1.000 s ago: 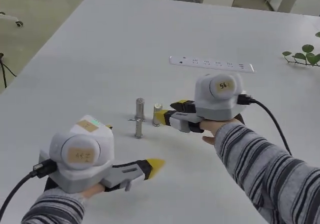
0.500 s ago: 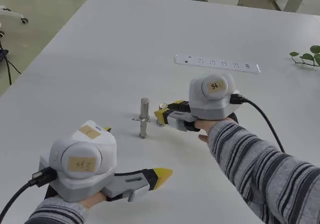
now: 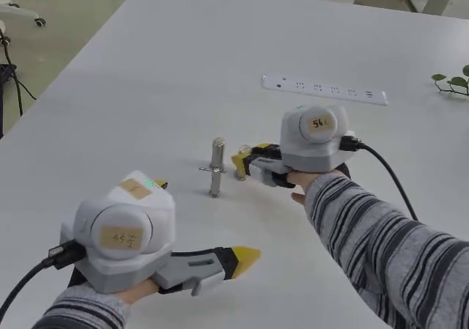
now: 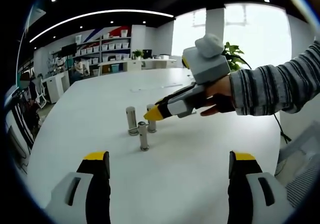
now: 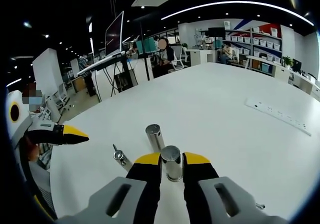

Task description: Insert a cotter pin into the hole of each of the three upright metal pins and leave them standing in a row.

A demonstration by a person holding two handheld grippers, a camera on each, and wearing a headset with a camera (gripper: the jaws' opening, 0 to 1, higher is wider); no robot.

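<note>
Three short metal pins stand close together on the white table (image 3: 146,87). In the right gripper view, my right gripper (image 5: 172,165) is shut on the nearest metal pin (image 5: 171,160), its yellow fingertips (image 5: 148,160) pressed to either side. A second pin (image 5: 155,135) stands just behind it. The third pin (image 5: 121,158), to the left, has a cotter pin (image 5: 115,148) through its top. In the head view, that cotter pin (image 3: 211,169) crosses the front pin (image 3: 215,185), and the right gripper (image 3: 242,162) comes in from the right. My left gripper (image 4: 167,164) is open, well short of the pins.
A white power strip (image 3: 325,89) lies on the table beyond the pins. Green plant leaves (image 3: 454,80) reach in at the right edge. The table's left edge (image 3: 69,58) drops to the floor. A cable (image 3: 392,179) trails from the right gripper.
The head view has shifted a little. My right gripper has stayed at the same pin, and the left gripper has held its place near the front.
</note>
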